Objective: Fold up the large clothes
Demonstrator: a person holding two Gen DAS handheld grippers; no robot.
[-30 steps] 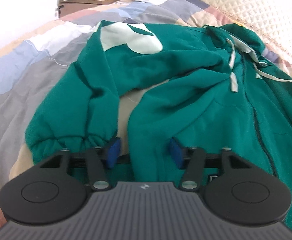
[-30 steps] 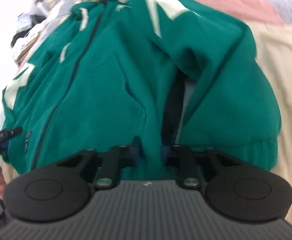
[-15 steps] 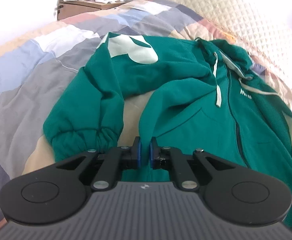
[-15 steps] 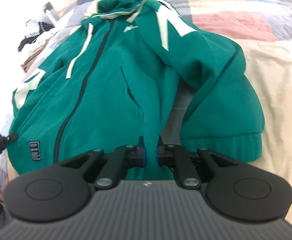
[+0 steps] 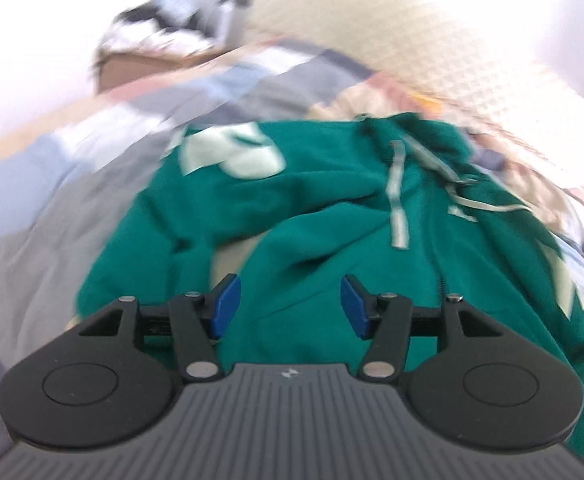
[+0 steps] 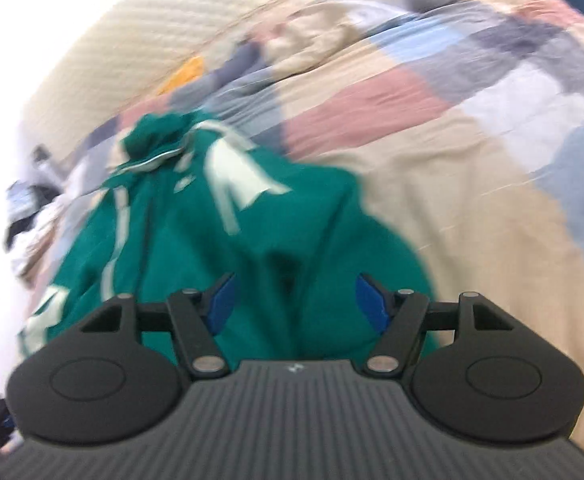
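Now | my left tool spread above green zip-up fleece hoodie | my right tool spread above hoodie | hoodie on patchwork-quilted bed

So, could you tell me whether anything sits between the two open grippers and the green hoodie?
Nothing visible does. The left gripper and right gripper both hang open directly over the green zip hoodie, which lies on the patchwork quilt.

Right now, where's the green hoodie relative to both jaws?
The green hoodie lies spread on the patchwork quilt, just ahead of both open grippers; in the right wrist view it sits left of center, hood toward the cream headboard.
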